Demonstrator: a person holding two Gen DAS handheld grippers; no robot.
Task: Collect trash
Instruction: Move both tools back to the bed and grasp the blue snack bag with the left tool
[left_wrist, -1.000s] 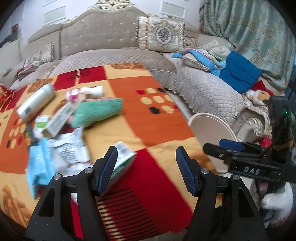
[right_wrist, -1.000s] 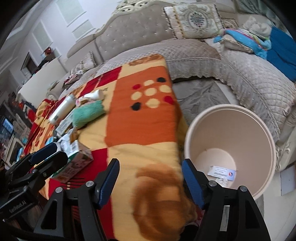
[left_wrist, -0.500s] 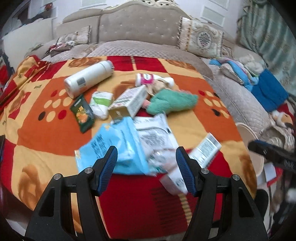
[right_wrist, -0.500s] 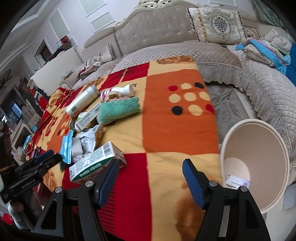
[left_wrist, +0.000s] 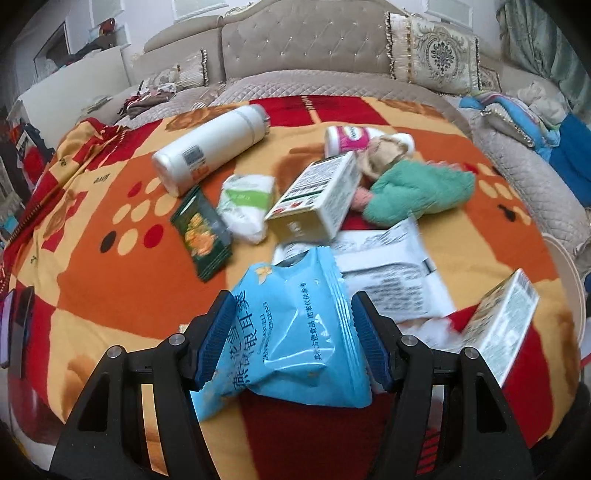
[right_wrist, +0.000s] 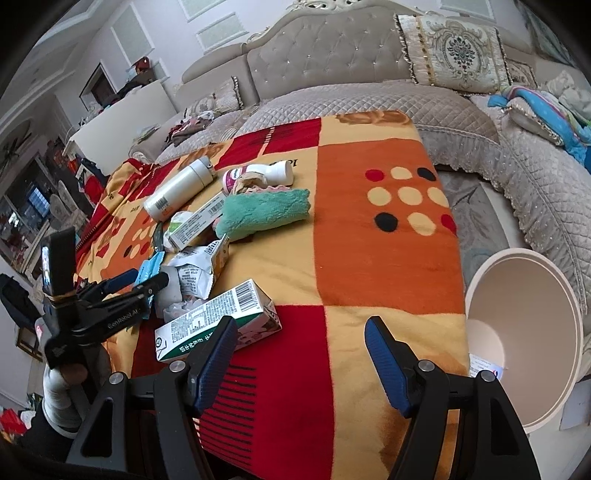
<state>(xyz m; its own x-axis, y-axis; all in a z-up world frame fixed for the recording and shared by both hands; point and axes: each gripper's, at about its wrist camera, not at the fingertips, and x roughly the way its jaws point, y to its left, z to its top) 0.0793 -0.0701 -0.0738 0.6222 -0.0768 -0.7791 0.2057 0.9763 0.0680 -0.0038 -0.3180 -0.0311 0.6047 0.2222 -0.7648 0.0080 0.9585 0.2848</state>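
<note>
A pile of trash lies on the patterned blanket. My left gripper is open with a light blue snack bag lying between its fingers. A white wrapper, a green-and-white carton, a box and a dark green sachet lie around it. My right gripper is open and empty over the blanket's near edge, just right of the carton. The cream trash bin stands at the right, with a paper scrap inside. The left gripper also shows in the right wrist view.
A white bottle, a pink-labelled tube, a green towel and a white-green packet lie further back. A grey sofa with cushions surrounds the table. Clothes are piled at the right.
My left gripper swung left from the bin side and down onto the trash pile, now straddling the blue bag. My right gripper pulled back and turned left, away from the bin.
</note>
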